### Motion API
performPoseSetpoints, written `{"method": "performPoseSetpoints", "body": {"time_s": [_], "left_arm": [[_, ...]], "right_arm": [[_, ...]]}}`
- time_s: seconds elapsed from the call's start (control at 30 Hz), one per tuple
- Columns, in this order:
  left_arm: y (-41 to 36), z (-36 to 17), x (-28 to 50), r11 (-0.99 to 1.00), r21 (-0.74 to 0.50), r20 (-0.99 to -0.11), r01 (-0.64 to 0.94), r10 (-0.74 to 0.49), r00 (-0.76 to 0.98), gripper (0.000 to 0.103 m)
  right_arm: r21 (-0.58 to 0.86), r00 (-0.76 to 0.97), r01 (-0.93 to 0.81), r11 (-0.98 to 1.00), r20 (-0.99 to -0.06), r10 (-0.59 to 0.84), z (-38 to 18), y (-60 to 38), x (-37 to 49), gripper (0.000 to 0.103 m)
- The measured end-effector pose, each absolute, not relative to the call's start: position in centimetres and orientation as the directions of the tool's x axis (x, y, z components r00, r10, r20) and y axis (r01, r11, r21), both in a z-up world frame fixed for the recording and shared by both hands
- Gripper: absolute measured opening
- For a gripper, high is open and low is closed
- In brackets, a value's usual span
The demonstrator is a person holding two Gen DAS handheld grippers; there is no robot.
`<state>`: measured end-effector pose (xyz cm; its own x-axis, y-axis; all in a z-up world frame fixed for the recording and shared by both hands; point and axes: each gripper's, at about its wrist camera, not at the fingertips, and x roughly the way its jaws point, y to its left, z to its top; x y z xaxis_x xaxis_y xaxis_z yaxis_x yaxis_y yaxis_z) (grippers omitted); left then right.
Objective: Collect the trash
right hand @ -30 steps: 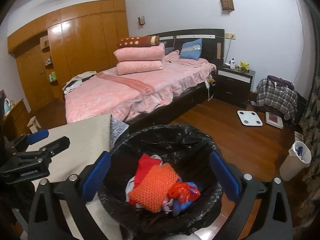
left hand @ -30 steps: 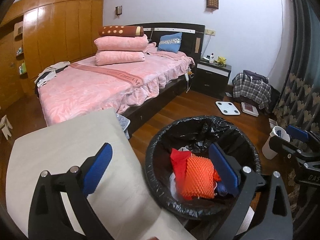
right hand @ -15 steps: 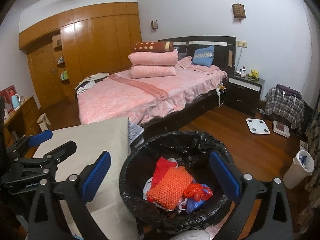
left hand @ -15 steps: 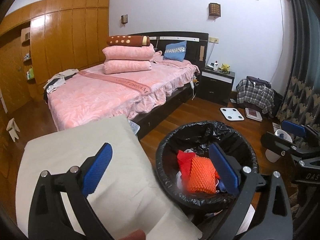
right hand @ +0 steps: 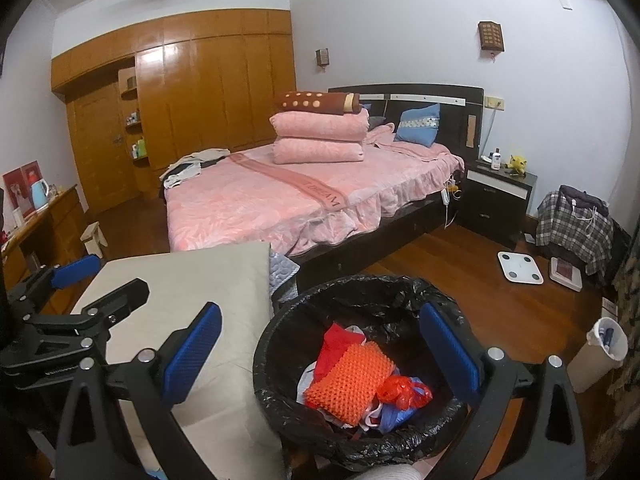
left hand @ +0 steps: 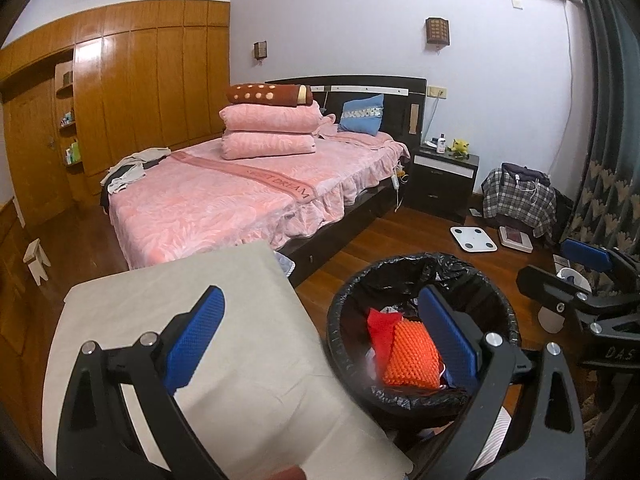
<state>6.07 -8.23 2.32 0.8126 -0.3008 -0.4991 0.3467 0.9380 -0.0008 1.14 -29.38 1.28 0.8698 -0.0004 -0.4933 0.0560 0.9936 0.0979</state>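
Observation:
A black-bagged trash bin (left hand: 352,320) (right hand: 280,344) stands on the wood floor beside a beige table (left hand: 240,344) (right hand: 200,280). In it lie an orange foam net (left hand: 412,356) (right hand: 348,376), a red piece (right hand: 336,340), a red plastic bag (right hand: 396,390) and blue and white scraps. My left gripper (left hand: 324,340) is open and empty, above the table edge and the bin. My right gripper (right hand: 324,348) is open and empty above the bin. Each gripper also shows in the other's view: the right (left hand: 588,276), the left (right hand: 80,288).
A pink bed (left hand: 240,196) (right hand: 300,196) fills the middle, with a dark nightstand (right hand: 496,196) to its right. A white scale (right hand: 520,266), a plaid bag (right hand: 572,224) and a small white bin (right hand: 600,354) are on the floor at right. Wooden wardrobes line the left wall.
Both grippers have risen and drawn back from the bin, which looks smaller and lower now. Both stayed open and empty.

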Motion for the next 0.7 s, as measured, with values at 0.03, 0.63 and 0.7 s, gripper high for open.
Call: {"method": "performPoseSetpoints", "body": {"time_s": [0.03,0.63,0.7], "left_arm": [[-8.2,2.34,6.07,0.938,-0.001,-0.499,0.346,-0.301,0.813,0.095],[-7.97,2.32,6.06,0.939,0.003,-0.498,0.343,-0.296,0.815,0.095],[-7.92,2.32,6.03,0.939,0.005,-0.499,0.343,-0.295,0.815,0.095]], "right_arm": [[0.097,0.87,0.055,0.994,-0.493,0.0,1.28,-29.34,1.2,0.097],[0.096,0.871,0.054,0.994,-0.491,0.0,1.31,-29.25,1.32,0.097],[0.096,0.871,0.054,0.994,-0.492,0.0,1.3,-29.23,1.32,0.097]]}}
